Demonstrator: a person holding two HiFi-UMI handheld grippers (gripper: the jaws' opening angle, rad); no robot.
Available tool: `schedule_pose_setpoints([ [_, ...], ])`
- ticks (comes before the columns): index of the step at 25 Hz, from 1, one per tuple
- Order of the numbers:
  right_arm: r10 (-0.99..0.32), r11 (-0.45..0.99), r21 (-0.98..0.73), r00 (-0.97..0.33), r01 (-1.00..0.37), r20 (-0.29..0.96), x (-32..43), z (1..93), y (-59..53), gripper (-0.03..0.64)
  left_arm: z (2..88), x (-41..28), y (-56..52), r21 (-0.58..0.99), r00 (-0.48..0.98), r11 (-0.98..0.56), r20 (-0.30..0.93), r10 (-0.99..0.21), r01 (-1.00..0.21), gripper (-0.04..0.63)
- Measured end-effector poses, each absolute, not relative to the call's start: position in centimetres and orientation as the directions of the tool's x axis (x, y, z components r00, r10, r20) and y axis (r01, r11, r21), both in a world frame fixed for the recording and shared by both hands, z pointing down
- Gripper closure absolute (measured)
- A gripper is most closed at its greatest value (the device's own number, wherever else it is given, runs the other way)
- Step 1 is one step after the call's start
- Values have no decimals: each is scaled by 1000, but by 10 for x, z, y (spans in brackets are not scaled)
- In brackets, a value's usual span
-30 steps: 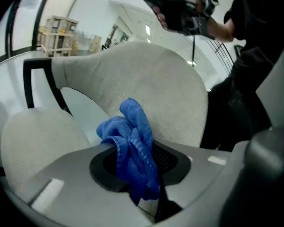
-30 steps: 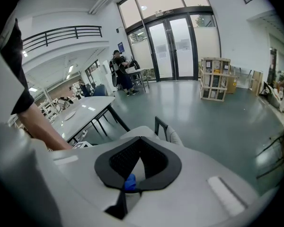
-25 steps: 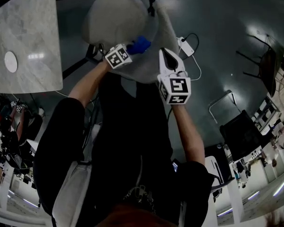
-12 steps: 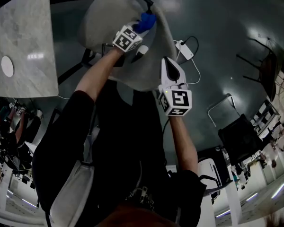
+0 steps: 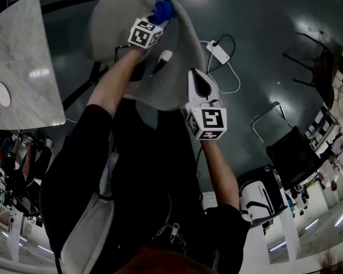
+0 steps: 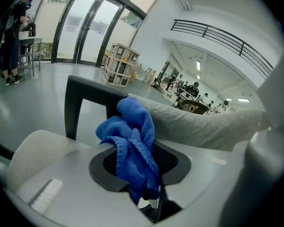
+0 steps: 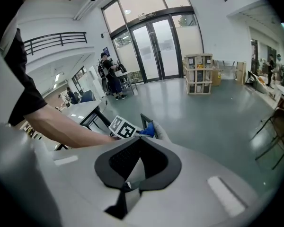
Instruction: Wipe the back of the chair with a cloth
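Marble tabletop (image 5: 23, 61) sits well off to the left of both sets of jaws. The left gripper (image 5: 155, 20) has its jaws clamped on a bunched-up blue cloth (image 6: 132, 141). The cloth sticks out ahead of the jaws and presses on the top edge of the grey chair back (image 6: 203, 124), right next to the black frame bar (image 6: 73, 108). The right gripper (image 5: 196, 80) is lower down that same back, jaws closed on a sliver of the grey fabric.
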State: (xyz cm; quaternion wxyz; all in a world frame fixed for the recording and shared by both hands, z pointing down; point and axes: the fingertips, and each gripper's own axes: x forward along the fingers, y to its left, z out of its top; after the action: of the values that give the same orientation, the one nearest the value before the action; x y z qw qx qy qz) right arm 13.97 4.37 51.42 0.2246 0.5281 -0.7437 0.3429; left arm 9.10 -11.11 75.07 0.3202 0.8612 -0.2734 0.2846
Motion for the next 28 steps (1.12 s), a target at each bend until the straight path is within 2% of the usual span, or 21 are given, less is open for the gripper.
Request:
schedule_pose_setpoints([
  [8,-632,200,-268,-333,-943,700,142,513,43,614,747,116,-105,373,708,-720,669,-228,-585,476],
  [17,-617,223,-262,-344,-939,707,135,516,43,614,742,145,-33,386,754,-847,657,-27,-366,476],
  [28,-618,223,-258,-341,-940,708,130,517,45,614,743,143,33,396,744,-897,656,126,-198,477],
])
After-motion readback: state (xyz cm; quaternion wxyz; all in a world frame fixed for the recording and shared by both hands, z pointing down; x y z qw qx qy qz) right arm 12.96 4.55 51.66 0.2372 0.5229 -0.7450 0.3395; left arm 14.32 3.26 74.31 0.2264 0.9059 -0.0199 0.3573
